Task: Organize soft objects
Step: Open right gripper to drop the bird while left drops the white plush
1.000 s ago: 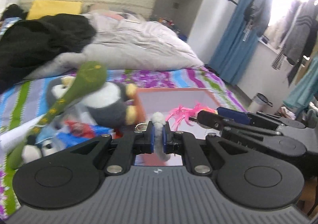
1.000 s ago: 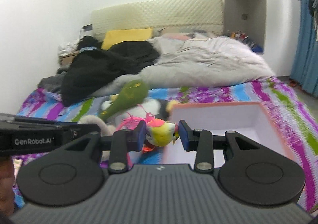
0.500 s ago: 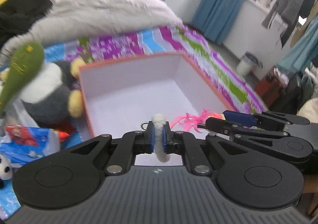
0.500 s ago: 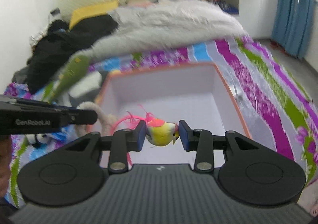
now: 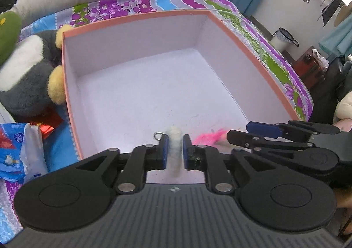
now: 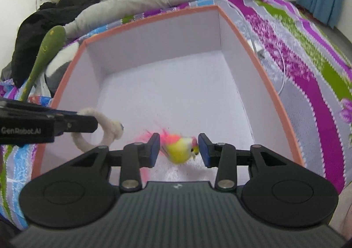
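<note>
Striped purple, blue and green bedding (image 5: 136,3) fills the left wrist view, where a grey penguin plush (image 5: 28,76) and blue wrappers (image 5: 19,151) crowd the left wall of an orange-rimmed white box (image 5: 136,19); the left gripper (image 5: 175,148), over the box's near edge, pinches a fluffy white ring (image 5: 175,151) with a small metal loop. From the right wrist, the right gripper (image 6: 178,148) stands partly parted around a yellow bird toy (image 6: 180,148) with pink feathers, touching its right pad; contact on the left is unclear. Beyond lies the bare box floor.
</note>
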`<control>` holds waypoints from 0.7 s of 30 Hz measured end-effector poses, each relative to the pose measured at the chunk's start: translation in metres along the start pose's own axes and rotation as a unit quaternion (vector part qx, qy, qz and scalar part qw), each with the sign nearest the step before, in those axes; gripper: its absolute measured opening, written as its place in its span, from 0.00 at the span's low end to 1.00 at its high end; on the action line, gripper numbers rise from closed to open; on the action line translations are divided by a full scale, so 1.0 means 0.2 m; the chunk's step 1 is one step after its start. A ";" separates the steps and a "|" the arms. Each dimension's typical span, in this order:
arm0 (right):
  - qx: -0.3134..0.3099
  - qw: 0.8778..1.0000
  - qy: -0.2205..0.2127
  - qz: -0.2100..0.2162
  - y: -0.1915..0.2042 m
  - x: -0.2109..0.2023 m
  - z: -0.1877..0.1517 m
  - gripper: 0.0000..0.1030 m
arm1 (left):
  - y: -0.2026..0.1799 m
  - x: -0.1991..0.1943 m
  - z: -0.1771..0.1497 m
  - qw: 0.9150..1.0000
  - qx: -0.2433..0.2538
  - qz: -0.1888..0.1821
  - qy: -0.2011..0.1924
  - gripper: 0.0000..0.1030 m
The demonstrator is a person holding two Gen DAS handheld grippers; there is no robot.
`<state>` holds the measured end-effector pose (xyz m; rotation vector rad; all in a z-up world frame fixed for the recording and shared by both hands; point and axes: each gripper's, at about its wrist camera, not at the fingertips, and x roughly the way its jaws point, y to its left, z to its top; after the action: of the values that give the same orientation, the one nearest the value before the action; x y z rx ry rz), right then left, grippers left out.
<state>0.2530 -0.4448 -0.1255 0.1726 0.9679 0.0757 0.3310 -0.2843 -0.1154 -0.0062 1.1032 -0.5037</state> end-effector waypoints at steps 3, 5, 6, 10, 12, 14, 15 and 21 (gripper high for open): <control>0.006 1.000 -0.004 -0.002 0.00 -0.01 0.00 0.48 | 0.01 -0.02 -0.01 1.000 0.001 0.000 -0.002 0.27; 0.008 1.000 -0.011 0.000 0.01 -0.04 0.00 0.48 | 0.02 -0.06 -0.01 1.000 0.004 0.001 -0.009 0.27; 0.009 1.000 -0.016 0.001 0.01 -0.06 0.01 0.48 | 0.02 -0.09 -0.01 1.000 0.004 0.001 -0.016 0.27; 0.000 0.999 -0.047 0.001 0.07 -0.18 0.05 0.48 | 0.02 -0.25 -0.01 0.999 0.010 -0.002 -0.047 0.27; -0.006 0.998 -0.069 0.002 0.11 -0.27 0.07 0.48 | 0.02 -0.35 -0.02 0.997 0.014 0.002 -0.071 0.27; -0.010 0.996 -0.092 0.005 0.15 -0.36 0.09 0.48 | 0.02 -0.48 -0.02 0.995 0.016 0.008 -0.098 0.27; -0.013 0.994 -0.106 0.008 0.18 -0.42 0.10 0.48 | 0.03 -0.53 -0.02 0.994 0.017 0.010 -0.109 0.27; -0.035 0.985 -0.167 0.027 0.36 -0.69 0.13 0.48 | 0.06 -0.89 -0.08 0.984 0.015 0.018 -0.174 0.27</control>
<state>0.1983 -0.3968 0.0137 0.1403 0.6253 0.1258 0.2587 -0.1997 0.0254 -0.0463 0.7521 -0.4663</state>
